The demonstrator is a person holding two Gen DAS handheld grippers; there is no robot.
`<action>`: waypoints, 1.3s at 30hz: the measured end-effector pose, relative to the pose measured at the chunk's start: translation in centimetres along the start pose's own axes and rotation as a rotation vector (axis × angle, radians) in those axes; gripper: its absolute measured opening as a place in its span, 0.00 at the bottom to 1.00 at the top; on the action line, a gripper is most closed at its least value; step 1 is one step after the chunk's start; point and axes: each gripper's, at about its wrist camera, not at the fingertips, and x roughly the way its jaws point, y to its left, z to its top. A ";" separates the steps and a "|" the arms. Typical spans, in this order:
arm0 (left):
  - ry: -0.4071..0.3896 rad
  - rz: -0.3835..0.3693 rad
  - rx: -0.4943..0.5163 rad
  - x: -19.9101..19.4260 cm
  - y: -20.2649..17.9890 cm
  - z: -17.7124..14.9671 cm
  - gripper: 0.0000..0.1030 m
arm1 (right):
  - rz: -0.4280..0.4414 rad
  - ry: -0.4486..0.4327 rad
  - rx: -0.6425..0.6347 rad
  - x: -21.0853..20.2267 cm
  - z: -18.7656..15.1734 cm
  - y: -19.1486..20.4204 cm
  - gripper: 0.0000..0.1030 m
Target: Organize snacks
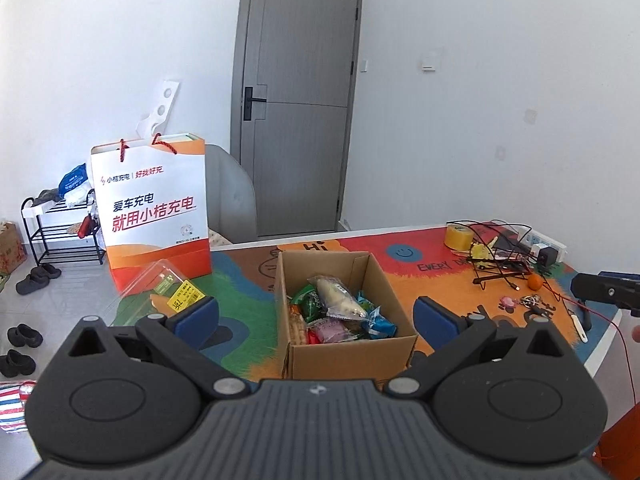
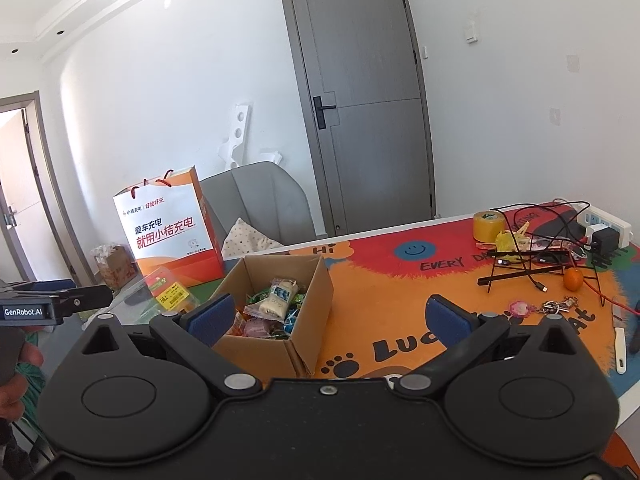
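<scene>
An open cardboard box (image 1: 344, 354) (image 2: 312, 280) stands on the colourful mat and holds several wrapped snacks (image 1: 338, 312) (image 2: 272, 304), with a long pale packet on top. A clear plastic snack tray with a yellow label (image 1: 168, 292) (image 2: 170, 292) lies left of the box. My left gripper (image 1: 316, 318) is open and empty, hovering just in front of the box. My right gripper (image 2: 328, 320) is open and empty, in front and to the right of the box.
An orange and white paper bag (image 1: 154, 208) (image 2: 172, 226) stands behind the tray. Tape roll (image 1: 459, 236) (image 2: 488, 226), wire stand with cables (image 2: 524, 260), power strip (image 2: 608, 226), orange fruit (image 2: 573, 279), keys (image 2: 554, 306) and a white knife (image 2: 620, 346) lie at right. A grey chair (image 2: 260, 204) is behind.
</scene>
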 end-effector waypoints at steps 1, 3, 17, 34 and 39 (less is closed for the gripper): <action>0.001 -0.002 0.000 -0.1 -0.1 0.0 1.00 | 0.001 0.003 0.001 -0.1 0.0 0.0 1.00; 0.000 -0.001 0.001 -0.3 -0.3 0.0 1.00 | -0.003 0.009 0.001 -0.3 0.0 0.0 1.00; 0.009 -0.015 0.010 -0.6 -0.4 0.1 1.00 | -0.017 0.015 0.017 -1.1 -0.3 -0.6 1.00; 0.016 -0.003 -0.002 -0.5 0.4 0.1 1.00 | -0.022 0.023 0.010 -0.7 -0.3 -0.2 1.00; 0.022 -0.004 0.001 -0.2 0.2 0.0 1.00 | -0.010 0.024 0.020 -0.8 -0.3 -0.4 1.00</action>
